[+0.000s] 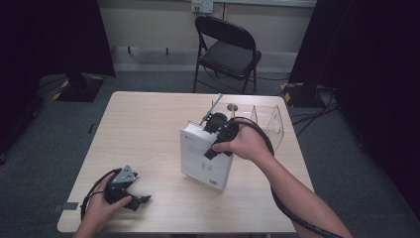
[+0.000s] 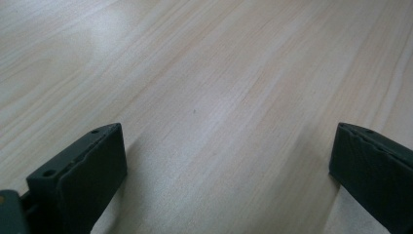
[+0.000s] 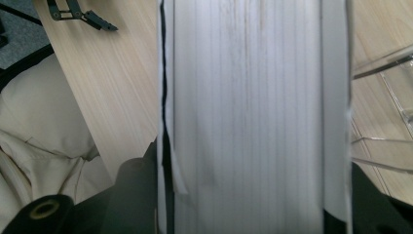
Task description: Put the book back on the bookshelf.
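A thick white book [image 1: 205, 157] stands upright near the middle of the wooden table [image 1: 143, 124], its cover toward the front left. My right gripper [image 1: 218, 144] comes down over its top edge and is shut on it. In the right gripper view the book's page edges [image 3: 253, 97] run between the two black jaws, which press on both covers at the bottom. My left gripper [image 1: 138, 191] rests in a hand at the table's front left corner. Its jaws stand wide apart over bare wood [image 2: 229, 175], with nothing between them. The left gripper [image 3: 80, 14] also shows far off in the right gripper view.
A clear plastic holder [image 1: 262, 119] stands just behind and right of the book, near the table's back right edge; its walls [image 3: 384, 97] lie close beside the book. A black folding chair [image 1: 228, 49] stands beyond the table. The person's beige clothing [image 3: 39, 136] lies past the front edge.
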Tool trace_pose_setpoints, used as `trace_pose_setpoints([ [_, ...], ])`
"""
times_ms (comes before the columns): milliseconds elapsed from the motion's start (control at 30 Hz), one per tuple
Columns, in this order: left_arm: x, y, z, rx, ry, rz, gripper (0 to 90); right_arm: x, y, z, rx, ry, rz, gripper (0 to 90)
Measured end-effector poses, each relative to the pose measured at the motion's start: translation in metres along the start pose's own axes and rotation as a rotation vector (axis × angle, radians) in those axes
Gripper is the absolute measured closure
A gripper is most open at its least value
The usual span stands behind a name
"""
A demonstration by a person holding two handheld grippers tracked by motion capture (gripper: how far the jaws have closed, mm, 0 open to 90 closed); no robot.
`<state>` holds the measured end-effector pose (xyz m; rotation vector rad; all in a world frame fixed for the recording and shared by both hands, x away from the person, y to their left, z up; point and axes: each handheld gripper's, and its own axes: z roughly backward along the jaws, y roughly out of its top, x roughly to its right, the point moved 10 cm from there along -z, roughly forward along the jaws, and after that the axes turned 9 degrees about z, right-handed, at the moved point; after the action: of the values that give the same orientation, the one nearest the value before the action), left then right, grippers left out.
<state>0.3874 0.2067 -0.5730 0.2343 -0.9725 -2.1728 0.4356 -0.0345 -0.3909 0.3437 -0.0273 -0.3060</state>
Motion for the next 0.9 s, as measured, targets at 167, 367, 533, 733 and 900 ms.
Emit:
trace_pose_setpoints([
  [167,-0.001,0.000,0.000,0.000,0.003,-0.006,0.0,0.002,-0.006,0.005,-0.008,-0.013,-0.004,52.4],
  [367,-0.001,0.001,0.000,0.000,0.004,-0.006,0.0,0.004,-0.014,0.010,-0.006,-0.014,-0.028,52.4],
  [533,-0.001,0.001,0.000,-0.001,0.002,-0.006,0.0,0.005,-0.021,0.014,-0.007,-0.013,-0.038,52.4],
  [733,-0.002,0.001,-0.001,0.000,0.007,-0.008,0.0,0.006,-0.028,0.017,-0.001,-0.019,-0.058,52.4],
  [900,-0.002,0.002,-0.001,0.001,0.007,-0.009,0.0,0.007,-0.033,0.019,-0.003,-0.025,-0.061,52.4],
])
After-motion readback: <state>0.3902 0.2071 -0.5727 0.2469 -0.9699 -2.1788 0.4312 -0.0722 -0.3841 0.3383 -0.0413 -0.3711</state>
